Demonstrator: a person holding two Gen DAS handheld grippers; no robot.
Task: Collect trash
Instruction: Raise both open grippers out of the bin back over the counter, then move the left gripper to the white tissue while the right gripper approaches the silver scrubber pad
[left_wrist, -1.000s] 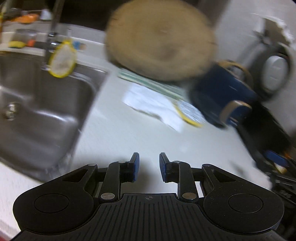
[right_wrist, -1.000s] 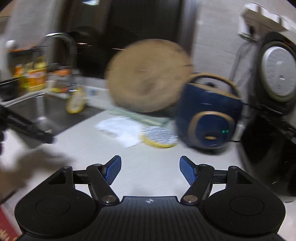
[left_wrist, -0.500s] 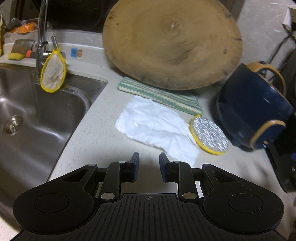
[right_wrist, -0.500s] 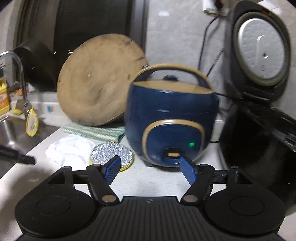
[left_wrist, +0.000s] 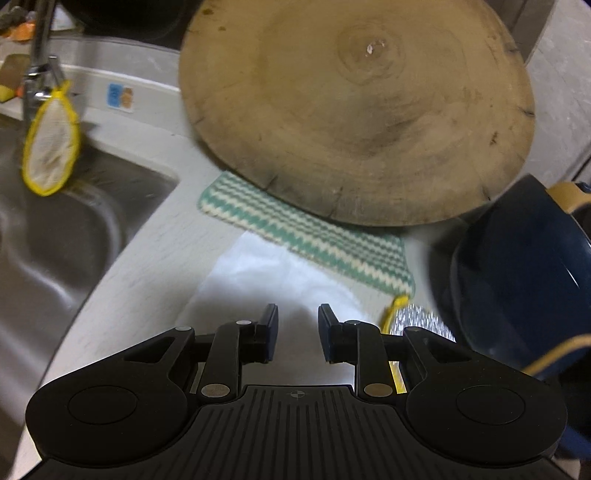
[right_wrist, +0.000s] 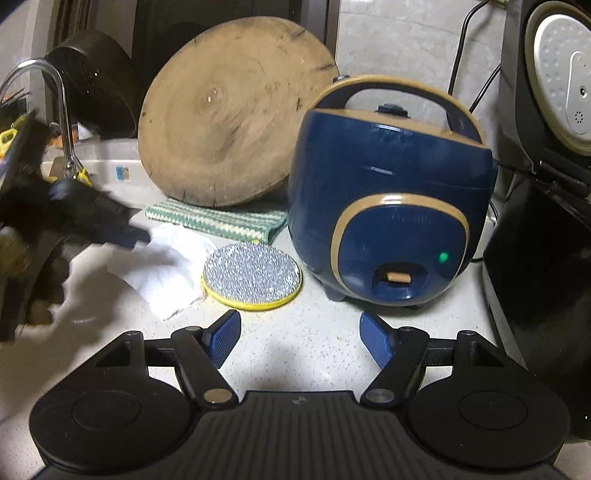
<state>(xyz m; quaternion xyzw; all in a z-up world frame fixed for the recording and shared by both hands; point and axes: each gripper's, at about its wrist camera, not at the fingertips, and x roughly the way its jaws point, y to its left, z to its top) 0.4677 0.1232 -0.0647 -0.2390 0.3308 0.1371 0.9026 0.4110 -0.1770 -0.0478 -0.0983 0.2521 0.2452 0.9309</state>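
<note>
A pale speckled counter (right_wrist: 295, 339) runs under a dark window and a grey tiled wall. Left of the round wooden board (left_wrist: 354, 110) that leans at the counter's back, a steel sink (left_wrist: 55, 236) is set into the counter; its basin looks bare as far as it shows, and a yellow-rimmed mesh pouch (left_wrist: 50, 144) hangs from the tap (left_wrist: 37, 59) over it. Right of the board stands a blue cooker (right_wrist: 391, 206) with a tan handle and a green light, lid shut, contents hidden. Farther right a black cooker (right_wrist: 543, 221) stands with its lid up, its inside too dark to read and cut by the frame edge.

A green-and-cream striped cloth (left_wrist: 310, 236) lies flat at the board's foot. In front of that cloth lies the trash, a crumpled white paper (right_wrist: 166, 266), creased and partly in shadow. A round silver scrubber (right_wrist: 253, 275) with a yellow rim touches the paper's right edge, between it and the blue cooker.

The left gripper (left_wrist: 297, 336) hangs just over the paper, jaws narrowly parted with nothing between them; in the right wrist view it is a dark blur whose tip overlaps the paper's left side, and contact cannot be told. The right gripper (right_wrist: 299, 338) sits before the scrubber over bare counter, jaws wide and empty.
</note>
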